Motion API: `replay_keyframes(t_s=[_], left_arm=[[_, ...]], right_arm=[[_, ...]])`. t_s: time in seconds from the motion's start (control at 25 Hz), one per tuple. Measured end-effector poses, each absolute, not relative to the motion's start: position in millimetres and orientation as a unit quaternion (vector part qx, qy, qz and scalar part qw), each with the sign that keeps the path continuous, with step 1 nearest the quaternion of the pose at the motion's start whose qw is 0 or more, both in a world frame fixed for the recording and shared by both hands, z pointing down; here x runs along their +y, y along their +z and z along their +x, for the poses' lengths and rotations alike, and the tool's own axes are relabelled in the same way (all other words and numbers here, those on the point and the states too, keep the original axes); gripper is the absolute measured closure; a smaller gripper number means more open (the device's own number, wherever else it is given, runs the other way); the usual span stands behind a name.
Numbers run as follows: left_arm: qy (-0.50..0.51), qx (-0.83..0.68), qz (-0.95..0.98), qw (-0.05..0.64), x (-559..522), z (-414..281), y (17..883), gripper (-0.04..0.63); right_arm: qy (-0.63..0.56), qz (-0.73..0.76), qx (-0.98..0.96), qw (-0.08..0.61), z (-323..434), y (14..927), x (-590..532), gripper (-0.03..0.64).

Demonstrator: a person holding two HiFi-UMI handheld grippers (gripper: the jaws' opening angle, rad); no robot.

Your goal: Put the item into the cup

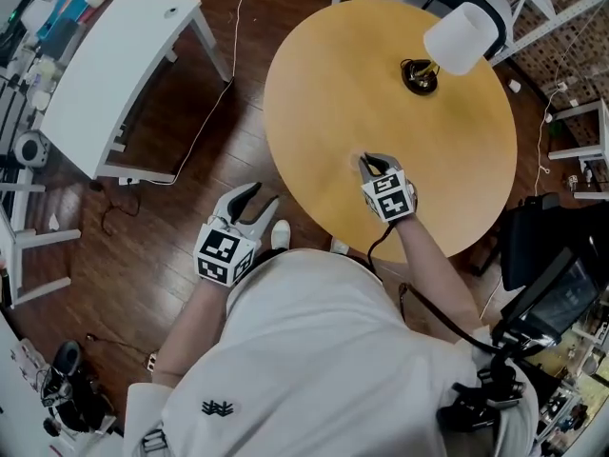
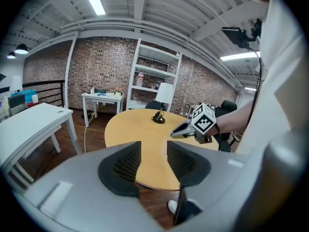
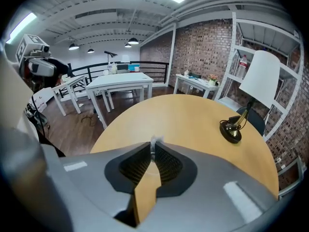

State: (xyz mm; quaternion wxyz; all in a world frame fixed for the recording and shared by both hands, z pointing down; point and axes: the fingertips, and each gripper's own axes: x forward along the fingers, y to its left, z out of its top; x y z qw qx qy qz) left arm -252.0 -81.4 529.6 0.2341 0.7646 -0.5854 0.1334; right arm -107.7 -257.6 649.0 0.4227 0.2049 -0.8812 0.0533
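- A small pale item (image 3: 155,140) is pinched in the clenched right tool (image 3: 154,146) over the desk (image 1: 457,160).
- The left tool (image 2: 153,153) is held released and empty.
- No cup is seen; the drop-in is still left.

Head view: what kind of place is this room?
Likely a loft-style workshop or office: it has brick walls, white desks, a white shelf, and a round wooden table with a lamp.

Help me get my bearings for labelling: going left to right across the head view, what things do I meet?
In order: white desk → left tool → right tool → lamp.
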Motion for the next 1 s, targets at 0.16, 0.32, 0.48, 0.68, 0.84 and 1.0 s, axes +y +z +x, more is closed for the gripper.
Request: replay_keyframes(t_s=[0.16,0.32,0.48,0.68,0.84,1.0], left_arm=[[0.135,-0.593,0.757,0.239,-75.4,-261.1,526.0,0.445],[0.136,-0.598,0.752,0.244,-66.2,-264.2,529.4,0.445],[0.138,-0.597,0.753,0.242,-64.5,-265.9,529.1,0.445],[0.139,-0.590,0.760,0.235,-62.8,-267.0,527.5,0.445],[0.139,-0.577,0.770,0.232,-66.2,-260.6,530.1,0.445],[0.139,-0.559,0.785,0.227,-70.2,-255.0,529.0,0.445]], right_arm=[[0.071,0.198,-0.874,0.437,-111.3,665.5,-262.3,0.573],[0.086,0.197,-0.868,0.448,-109.9,677.7,-262.5,0.511],[0.086,0.203,-0.868,0.444,-107.3,678.5,-263.1,0.512],[0.076,0.218,-0.872,0.431,-107.6,666.9,-257.3,0.523],[0.077,0.233,-0.873,0.423,-99.2,660.2,-255.4,0.526],[0.085,0.253,-0.874,0.405,-91.2,638.5,-249.5,0.526]])
